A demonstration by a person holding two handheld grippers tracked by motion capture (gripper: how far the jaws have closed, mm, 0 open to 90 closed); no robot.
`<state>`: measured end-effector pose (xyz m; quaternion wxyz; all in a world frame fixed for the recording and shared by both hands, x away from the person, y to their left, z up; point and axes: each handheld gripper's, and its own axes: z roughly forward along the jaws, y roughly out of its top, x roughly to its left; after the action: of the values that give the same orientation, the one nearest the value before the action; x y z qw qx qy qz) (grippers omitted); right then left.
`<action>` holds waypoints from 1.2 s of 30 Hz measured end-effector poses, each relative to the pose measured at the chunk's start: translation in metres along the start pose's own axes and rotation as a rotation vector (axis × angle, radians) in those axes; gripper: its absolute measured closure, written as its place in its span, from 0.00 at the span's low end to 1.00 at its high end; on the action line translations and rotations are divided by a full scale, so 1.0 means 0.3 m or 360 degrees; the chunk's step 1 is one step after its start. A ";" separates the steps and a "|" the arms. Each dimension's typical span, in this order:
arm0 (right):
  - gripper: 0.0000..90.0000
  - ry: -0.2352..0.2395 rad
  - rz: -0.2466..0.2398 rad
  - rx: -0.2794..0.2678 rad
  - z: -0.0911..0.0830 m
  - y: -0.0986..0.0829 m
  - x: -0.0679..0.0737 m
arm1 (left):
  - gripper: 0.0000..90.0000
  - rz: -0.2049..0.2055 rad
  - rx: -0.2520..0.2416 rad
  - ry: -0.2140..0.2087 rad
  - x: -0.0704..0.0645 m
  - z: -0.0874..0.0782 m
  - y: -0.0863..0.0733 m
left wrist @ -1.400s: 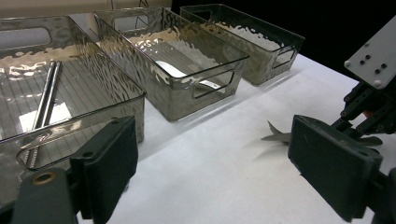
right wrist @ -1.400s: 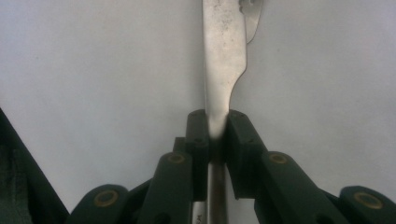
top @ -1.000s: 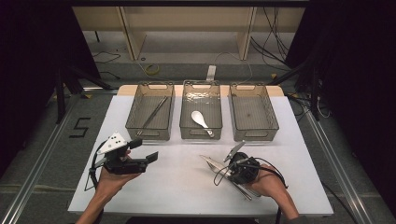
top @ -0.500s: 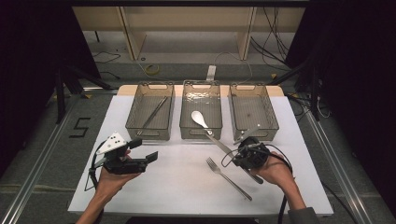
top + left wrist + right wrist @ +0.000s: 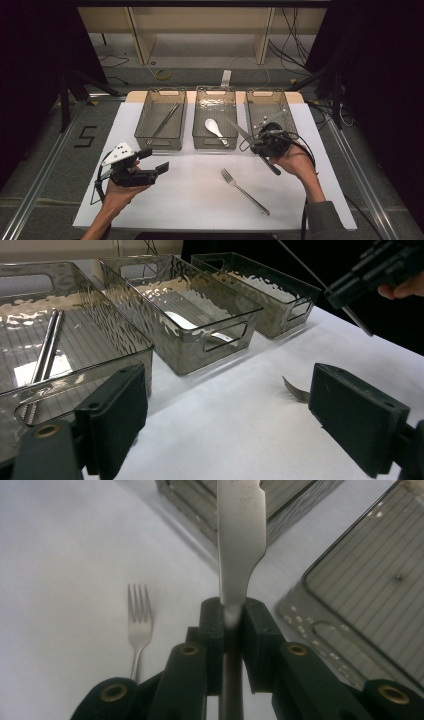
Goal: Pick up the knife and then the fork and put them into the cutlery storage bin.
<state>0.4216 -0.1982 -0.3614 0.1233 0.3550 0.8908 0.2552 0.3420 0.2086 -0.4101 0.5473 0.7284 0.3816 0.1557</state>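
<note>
My right gripper (image 5: 265,140) is shut on a table knife (image 5: 239,131), held in the air at the near end of the right bin (image 5: 272,93). In the right gripper view the jaws clamp the knife (image 5: 240,540) where handle meets blade, and the blade points away from me. A metal fork (image 5: 244,191) lies on the white table, down and left of that gripper, and also shows as the fork (image 5: 139,615). My left gripper (image 5: 154,160) is open over the table's left front, nothing between its jaws, as the left gripper (image 5: 232,425) confirms.
Three clear grey bins stand in a row at the back. The left bin (image 5: 141,120) holds metal chopsticks (image 5: 45,347). A white spoon (image 5: 214,127) lies in the middle bin (image 5: 216,146). White tabletop lies open between the two grippers.
My right gripper has lifted the knife off the table beside the fork and carried it up and back toward the right bin. The fork stays put. The left gripper has not moved.
</note>
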 end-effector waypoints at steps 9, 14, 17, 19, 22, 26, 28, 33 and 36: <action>0.90 -0.0023 0.0014 -0.0043 -0.010 0.051 -0.038 | 0.17 -0.0003 -0.0009 -0.0001 -0.001 -0.001 0.000; 0.90 -0.0050 0.0084 -0.0101 -0.013 0.068 -0.078 | 0.17 -0.0002 -0.0007 -0.0001 0.000 0.000 0.000; 0.90 -0.0061 0.0122 -0.0097 -0.014 0.080 -0.096 | 0.17 -0.0010 -0.0012 0.0000 0.000 0.000 0.000; 0.90 -0.0072 0.0133 -0.0096 -0.017 0.091 -0.106 | 0.17 -0.0009 -0.0011 0.0000 0.000 0.000 0.000; 0.90 -0.0095 0.0139 -0.0118 -0.021 0.110 -0.122 | 0.17 -0.0009 -0.0013 0.0000 0.000 0.000 0.001; 0.90 -0.0143 0.0164 -0.0145 -0.024 0.137 -0.147 | 0.17 -0.0010 -0.0013 0.0001 0.001 -0.002 0.001; 0.90 -0.0155 0.0180 -0.0140 -0.022 0.149 -0.159 | 0.17 -0.0010 -0.0015 0.0002 0.001 -0.002 0.001; 0.90 -0.0195 0.0188 -0.0138 -0.017 0.178 -0.184 | 0.17 -0.0007 -0.0018 0.0003 0.000 -0.002 0.001; 0.90 -0.0206 0.0198 -0.0147 -0.014 0.192 -0.202 | 0.17 -0.0008 -0.0019 0.0002 0.001 -0.003 0.001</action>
<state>0.4961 -0.2064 -0.3243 0.1808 0.4195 0.8445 0.2796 0.3417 0.2093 -0.4095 0.5516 0.7242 0.3828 0.1572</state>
